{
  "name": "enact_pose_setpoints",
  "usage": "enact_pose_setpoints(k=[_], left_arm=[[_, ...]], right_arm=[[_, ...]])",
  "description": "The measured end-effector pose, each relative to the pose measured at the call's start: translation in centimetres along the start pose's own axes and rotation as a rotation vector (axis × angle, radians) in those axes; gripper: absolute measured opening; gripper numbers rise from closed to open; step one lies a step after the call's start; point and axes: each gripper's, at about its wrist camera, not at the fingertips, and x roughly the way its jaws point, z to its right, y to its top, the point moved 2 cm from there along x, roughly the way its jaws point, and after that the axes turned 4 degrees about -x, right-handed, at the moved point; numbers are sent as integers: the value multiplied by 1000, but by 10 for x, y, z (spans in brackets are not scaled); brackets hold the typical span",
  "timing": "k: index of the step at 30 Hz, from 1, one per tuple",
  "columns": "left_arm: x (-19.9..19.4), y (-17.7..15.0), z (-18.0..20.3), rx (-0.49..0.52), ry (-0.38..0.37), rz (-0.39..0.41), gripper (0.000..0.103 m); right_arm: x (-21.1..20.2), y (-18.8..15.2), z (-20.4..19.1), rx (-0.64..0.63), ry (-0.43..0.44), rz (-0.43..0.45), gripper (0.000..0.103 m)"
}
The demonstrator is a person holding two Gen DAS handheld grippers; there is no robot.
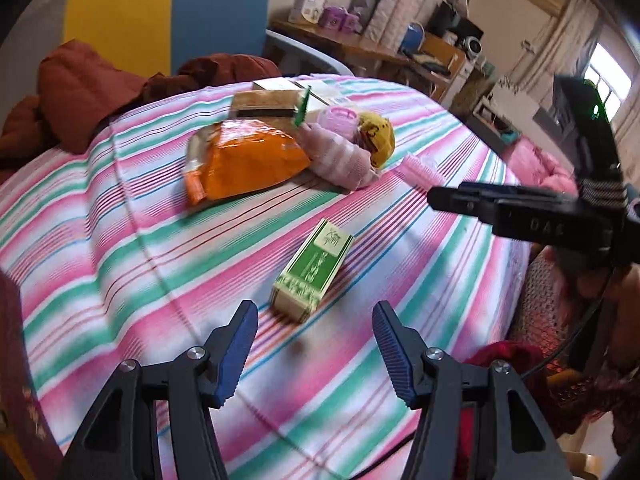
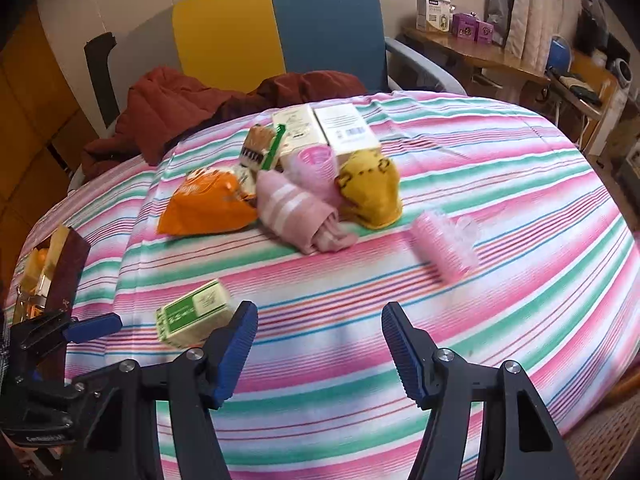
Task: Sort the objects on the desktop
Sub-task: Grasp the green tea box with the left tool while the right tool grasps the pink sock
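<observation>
We hold the left hand-held gripper (image 1: 315, 350) over the near part of the table (image 1: 120, 240), which wears a cloth striped in pink, green and white. Its blue-padded jaws stand well apart and grip nothing. Just ahead of them lies a green and cream box (image 1: 314, 270) on its side, touching neither pad.

Our right hand-held gripper (image 2: 319, 350) hangs over the striped cloth too, jaws wide and widening a little, with only bare cloth between them. In the right wrist view the green box sits just beyond the left-hand pad, outside the gap. The right gripper also shows in the left wrist view as a black arm reaching in from the right edge.

Further back, a cluster of things sits near the middle of the table: an orange snack bag (image 1: 248, 160), a rolled pink striped sock (image 1: 344, 158) lying against it, and a yellow sock (image 2: 370, 188) beside that. Behind them stand a pink hair roller (image 2: 316, 164), a small packet with a green edge (image 2: 264, 148) and two pale boxes (image 2: 344, 128) side by side. A second pink roller (image 2: 440, 244) lies alone to the right, apart from the cluster.

A dark red box (image 2: 64, 264) sits at the table's left edge. Beyond the table, a rust-coloured quilted jacket (image 2: 180, 104) lies heaped on a chair (image 2: 328, 20) with a blue back.
</observation>
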Motion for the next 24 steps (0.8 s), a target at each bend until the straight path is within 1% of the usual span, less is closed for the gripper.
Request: enact_pose_setpoints(k=[3,5,6,9,10,11,12,13,15,16,18,20,21,22,23,24], left_arm=[[15,8,5,19,0,-18,60],[25,12,8,42,30,-26,60],[28,14,10,59,45,-15,60],[40,17,15,114,72,-25,56],[42,15,16,125,81,-28,46],[45,13,16,125,89,-38,40],[47,11,14,116,87,-40,40],[47,9,12,107,83,-42,28],[52,3,6,87,82,-65,25],[50,1,4,83,76,-54,23],[45,-1,2,62,51,-54,23],[42,-1,0,31,28,-47,31],[39,0,0,19,22,-37,34],[38,1,1,14,16,-29,42],[35,3,3,13,9,-19,48],[33,5,5,19,1,-2,49]], right_arm=[[7,8,9,-23,-29,6,68],[13,16,12,-41,-38,13,68],[16,20,12,-52,-42,20,68],[27,36,7,-106,-58,48,68],[33,41,4,-129,-49,55,68],[39,46,1,-149,-45,58,67],[43,50,-2,-167,-52,57,67],[49,54,-6,-201,-60,59,67],[62,58,-16,-280,-76,51,66],[69,59,-21,-313,-72,39,64],[79,60,-27,-347,-63,16,62],[91,60,-28,-343,-39,-15,61],[95,60,-26,-327,-14,-36,49],[98,60,-24,-296,26,-60,38],[98,60,-21,-261,51,-71,38],[96,59,-18,-243,60,-73,34]])
